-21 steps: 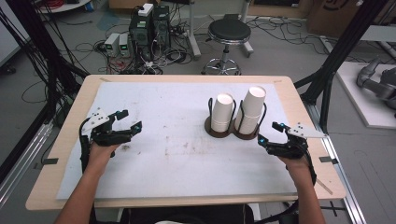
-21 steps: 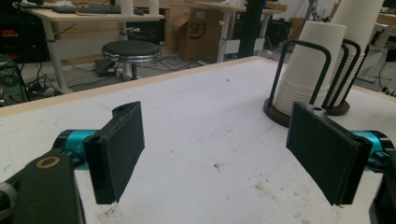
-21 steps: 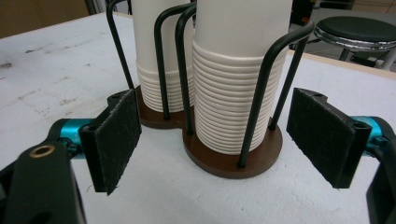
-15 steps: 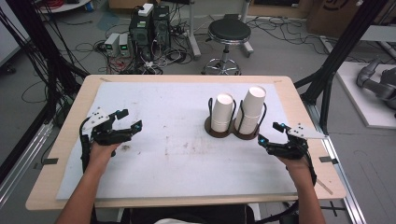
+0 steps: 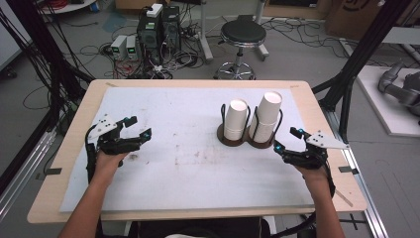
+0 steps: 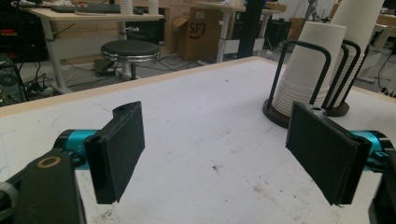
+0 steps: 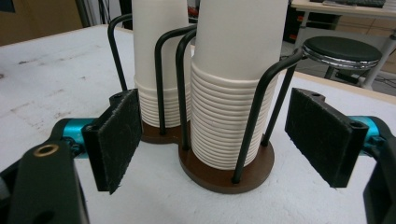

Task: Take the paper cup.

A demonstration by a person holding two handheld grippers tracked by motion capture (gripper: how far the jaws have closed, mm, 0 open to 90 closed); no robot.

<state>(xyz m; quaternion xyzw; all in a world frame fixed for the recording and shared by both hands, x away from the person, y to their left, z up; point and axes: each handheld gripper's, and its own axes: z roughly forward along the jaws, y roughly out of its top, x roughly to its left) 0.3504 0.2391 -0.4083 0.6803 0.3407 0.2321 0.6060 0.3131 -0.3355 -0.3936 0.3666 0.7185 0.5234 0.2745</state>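
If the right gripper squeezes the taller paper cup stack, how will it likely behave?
The taller cup stack looks like thin nested paper, so probably light and crushable under a hard pinch. The wire holder around it should resist tipping, though its top cups rise above the loops and may lean.

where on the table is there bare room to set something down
The white mat lies bare between the left gripper and the cup holder, and across the near edge between both hands. It is crowded at right, where the right gripper sits beside the paper cup stacks.

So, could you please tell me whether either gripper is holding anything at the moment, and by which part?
Nothing is held: the left gripper and the right gripper are both open, with nothing between their fingers.
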